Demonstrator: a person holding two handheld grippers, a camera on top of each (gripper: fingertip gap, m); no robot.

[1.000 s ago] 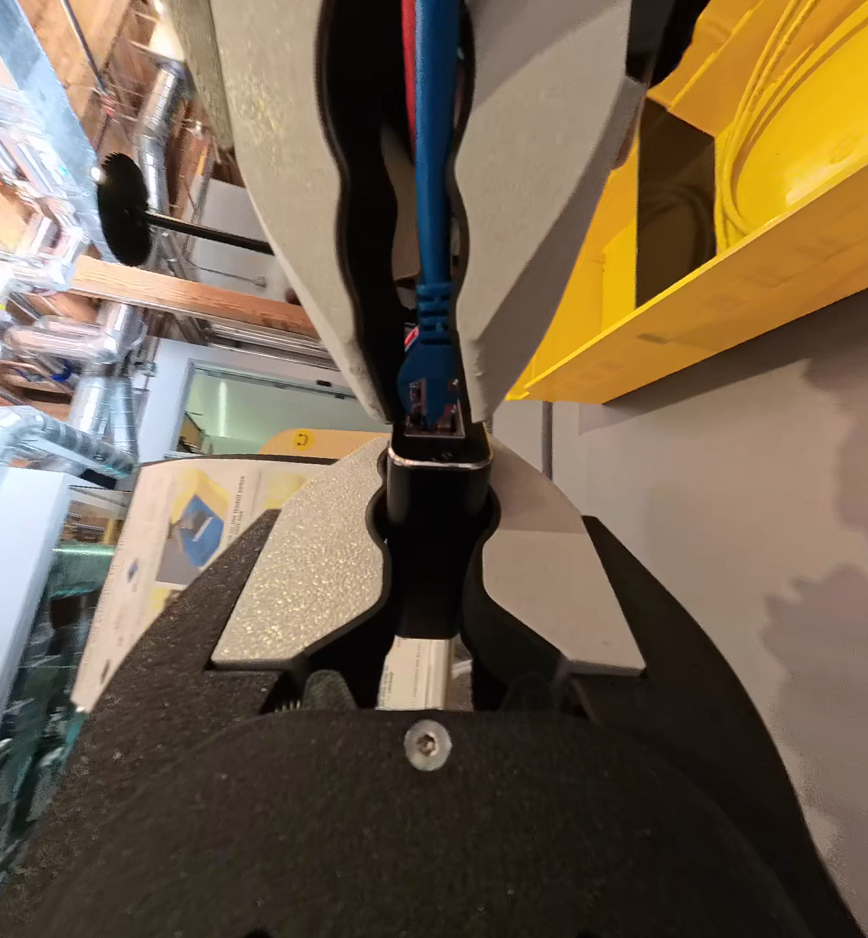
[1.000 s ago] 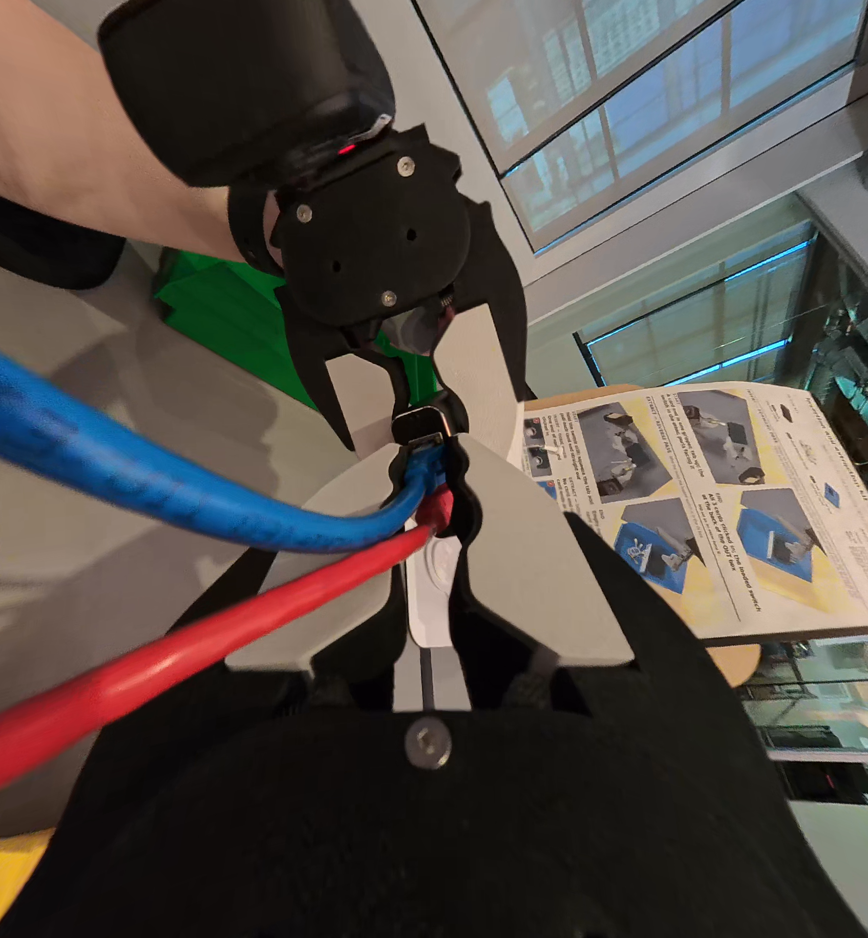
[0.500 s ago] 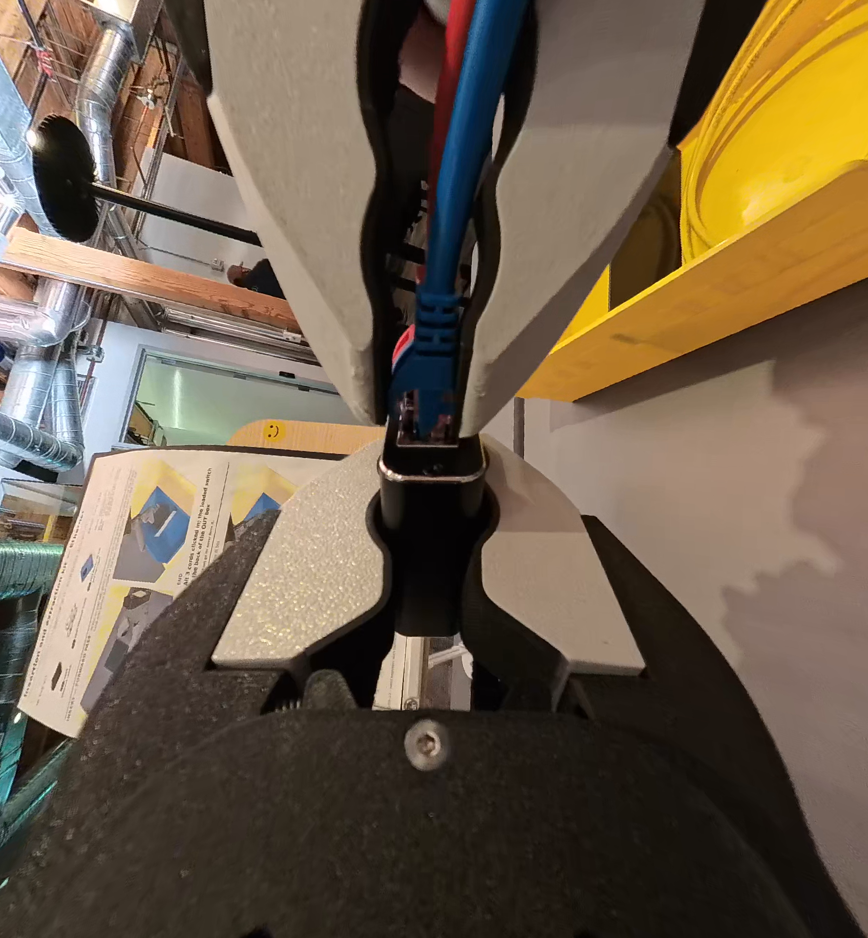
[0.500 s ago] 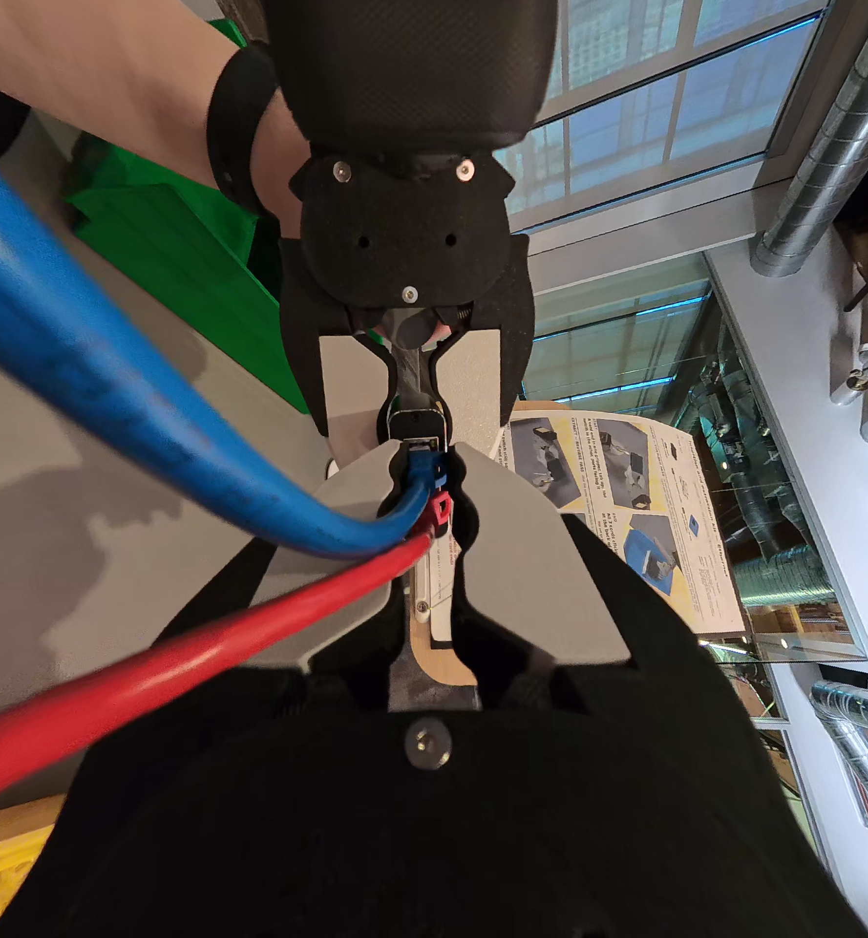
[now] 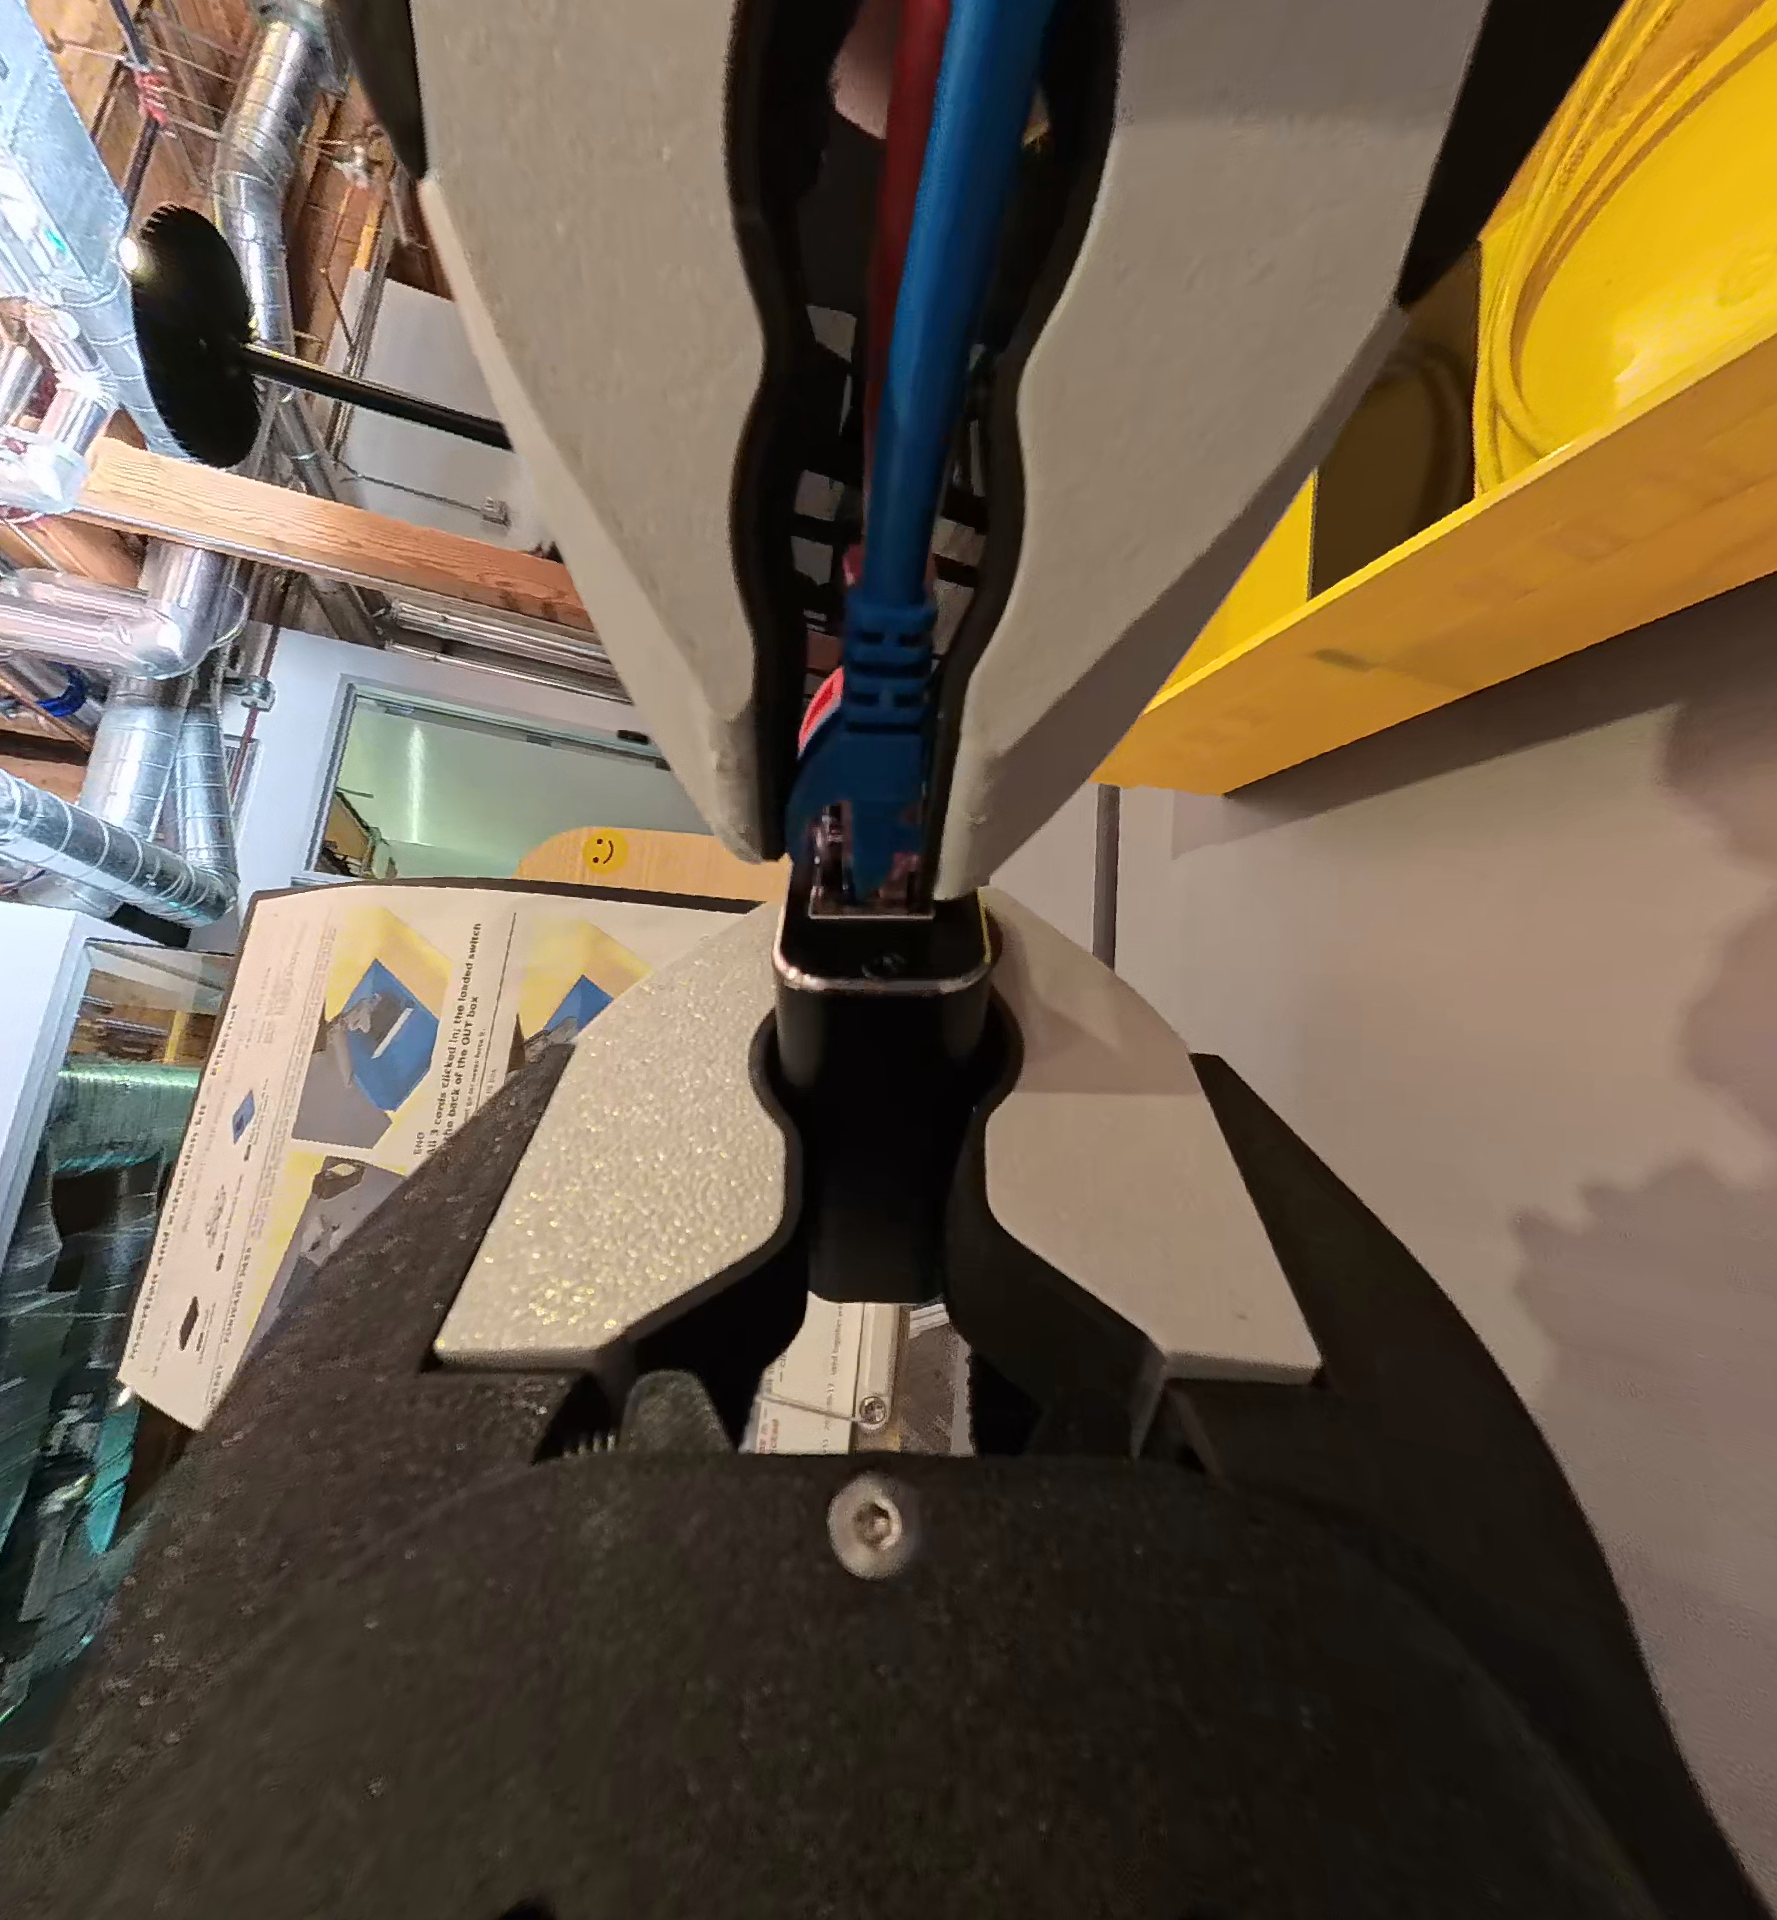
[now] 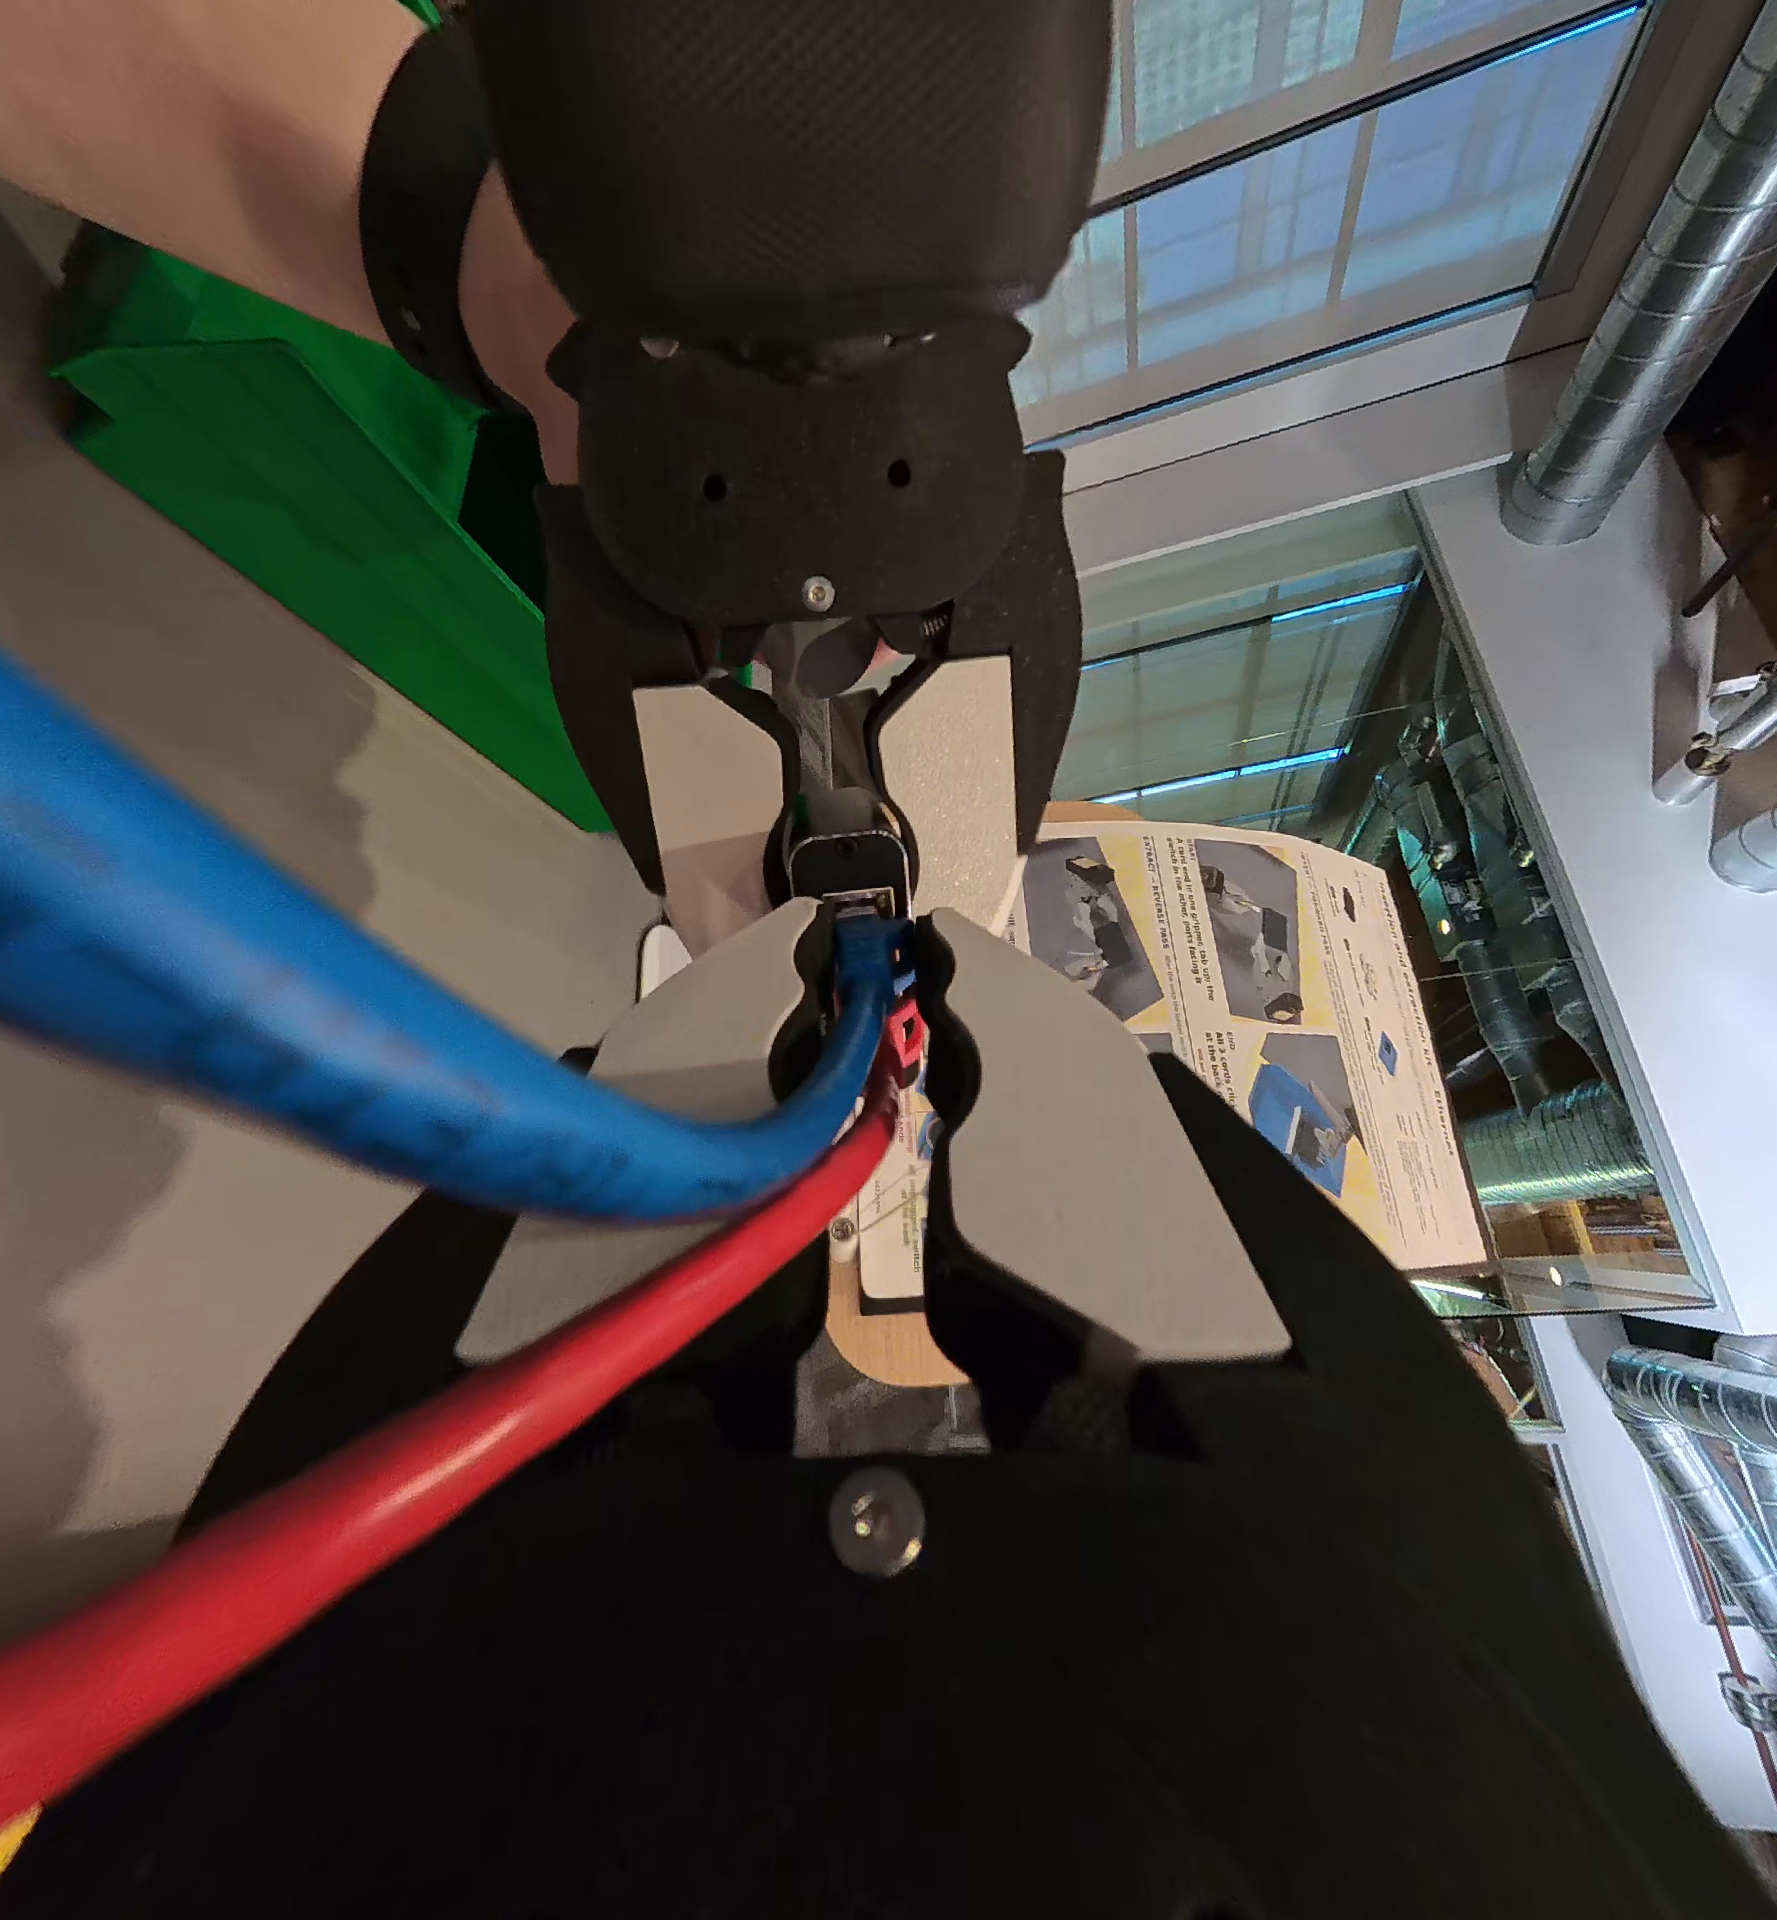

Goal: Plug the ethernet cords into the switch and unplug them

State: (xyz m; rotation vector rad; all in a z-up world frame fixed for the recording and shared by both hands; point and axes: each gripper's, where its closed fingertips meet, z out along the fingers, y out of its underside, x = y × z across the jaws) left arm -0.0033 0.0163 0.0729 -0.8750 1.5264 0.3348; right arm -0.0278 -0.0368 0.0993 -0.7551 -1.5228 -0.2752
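Observation:
My left gripper is shut on a small black switch, held upright between its fingers. My right gripper is shut on the plug of a blue ethernet cord, tip to tip with the left one. The blue plug sits in the switch's top port; I cannot tell how deep. A red ethernet cord also runs through the right jaws, and its red plug hangs free behind the blue one. The switch and the left gripper also show in the right wrist view.
A yellow bin stands to the right over the grey table. A green bin lies behind the person's forearm. A printed instruction sheet stands on a round wooden table beyond.
Both grippers have swung together, so the background has shifted in both views. The blue plug has stayed at the switch port and both grips are unchanged.

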